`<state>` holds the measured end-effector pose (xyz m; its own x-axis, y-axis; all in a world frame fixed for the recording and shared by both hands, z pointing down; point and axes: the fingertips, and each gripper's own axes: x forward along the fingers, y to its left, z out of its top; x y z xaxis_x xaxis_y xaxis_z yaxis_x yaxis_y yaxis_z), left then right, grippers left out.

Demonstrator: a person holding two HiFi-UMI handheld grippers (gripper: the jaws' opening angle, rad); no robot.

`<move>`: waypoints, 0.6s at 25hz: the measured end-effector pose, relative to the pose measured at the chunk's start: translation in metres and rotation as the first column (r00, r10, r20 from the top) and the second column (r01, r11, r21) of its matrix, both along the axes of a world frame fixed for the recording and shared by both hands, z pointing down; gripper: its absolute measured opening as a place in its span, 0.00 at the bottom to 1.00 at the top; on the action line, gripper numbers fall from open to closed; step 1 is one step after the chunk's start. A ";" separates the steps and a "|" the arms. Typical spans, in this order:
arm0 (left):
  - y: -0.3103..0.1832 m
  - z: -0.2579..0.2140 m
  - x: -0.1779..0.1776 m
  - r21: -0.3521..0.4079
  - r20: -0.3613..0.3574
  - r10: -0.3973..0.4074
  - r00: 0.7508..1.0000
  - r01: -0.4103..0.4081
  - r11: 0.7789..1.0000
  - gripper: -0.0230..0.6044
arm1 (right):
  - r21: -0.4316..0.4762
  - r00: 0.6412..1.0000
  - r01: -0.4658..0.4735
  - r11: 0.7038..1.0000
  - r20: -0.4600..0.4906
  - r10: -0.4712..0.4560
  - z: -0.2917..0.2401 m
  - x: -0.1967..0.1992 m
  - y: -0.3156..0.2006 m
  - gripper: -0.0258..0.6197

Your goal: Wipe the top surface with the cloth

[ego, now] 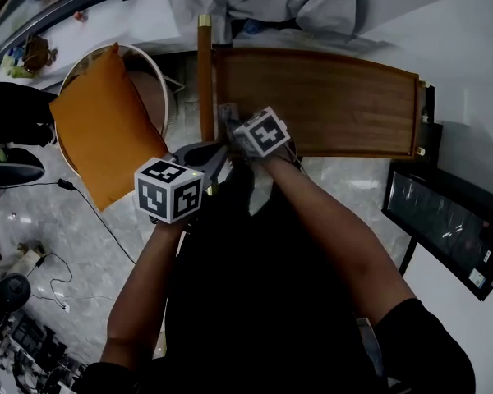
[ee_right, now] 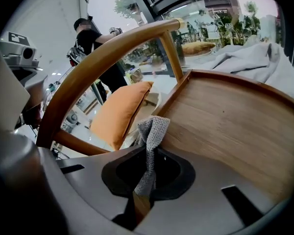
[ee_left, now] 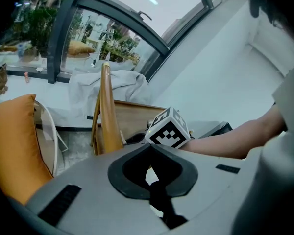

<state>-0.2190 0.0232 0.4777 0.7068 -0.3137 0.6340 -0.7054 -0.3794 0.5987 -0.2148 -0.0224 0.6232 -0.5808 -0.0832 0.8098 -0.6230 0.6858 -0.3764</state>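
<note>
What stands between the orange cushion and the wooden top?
A wooden bar stands there, at the edge of the wooden top nearest the orange cushion. The head view shows it plainly.

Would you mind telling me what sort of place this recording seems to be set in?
Probably a bright lounge or sunroom: a wooden tray table, an orange cushion on a round chair, and curved windows onto greenery. The right gripper grips the cloth there.

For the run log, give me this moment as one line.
right tool: shut on grey cloth | cloth: at wooden tabletop rim | left tool: shut, empty
</note>
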 end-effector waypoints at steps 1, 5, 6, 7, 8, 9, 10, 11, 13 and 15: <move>-0.001 -0.001 0.003 -0.006 -0.010 -0.003 1.000 0.003 1.000 0.05 | -0.006 1.000 -0.002 1.000 -0.002 0.002 0.002 0.003 0.001 0.09; -0.002 -0.006 0.018 -0.004 -0.024 0.000 1.000 0.000 1.000 0.05 | -0.008 1.000 -0.016 1.000 -0.013 0.016 0.001 0.023 0.002 0.09; -0.001 -0.007 0.022 -0.003 -0.024 0.007 1.000 -0.007 1.000 0.05 | -0.011 1.000 -0.021 1.000 -0.019 0.021 0.001 0.029 0.002 0.09; -0.001 -0.007 0.027 -0.004 -0.023 0.015 1.000 -0.015 1.000 0.05 | -0.011 0.999 -0.027 1.000 -0.024 0.027 0.002 0.036 0.001 0.09; -0.002 -0.007 0.033 -0.006 -0.023 0.024 0.999 -0.024 1.000 0.05 | -0.006 0.999 -0.033 0.999 -0.028 0.033 0.002 0.043 -0.001 0.09; -0.001 -0.007 0.039 -0.010 -0.023 0.032 0.999 -0.032 0.999 0.05 | 0.001 0.999 -0.040 0.999 -0.032 0.040 0.001 0.051 -0.004 0.09; -0.001 -0.007 0.046 -0.014 -0.024 0.038 0.999 -0.038 0.999 0.05 | 0.005 0.998 -0.047 0.999 -0.034 0.047 0.000 0.059 -0.006 0.09; 0.001 -0.008 0.054 -0.017 -0.024 0.045 0.999 -0.045 0.999 0.05 | 0.004 0.998 -0.054 0.999 -0.035 0.055 -0.001 0.068 -0.006 0.09; 0.004 -0.009 0.070 -0.022 -0.025 0.059 0.998 -0.060 0.998 0.05 | 0.003 0.997 -0.067 0.998 -0.041 0.067 -0.002 0.088 -0.005 0.09; 0.006 -0.009 0.086 -0.028 -0.031 0.073 0.997 -0.074 0.997 0.05 | 0.009 0.996 -0.077 0.997 -0.052 0.077 -0.002 0.109 -0.006 0.09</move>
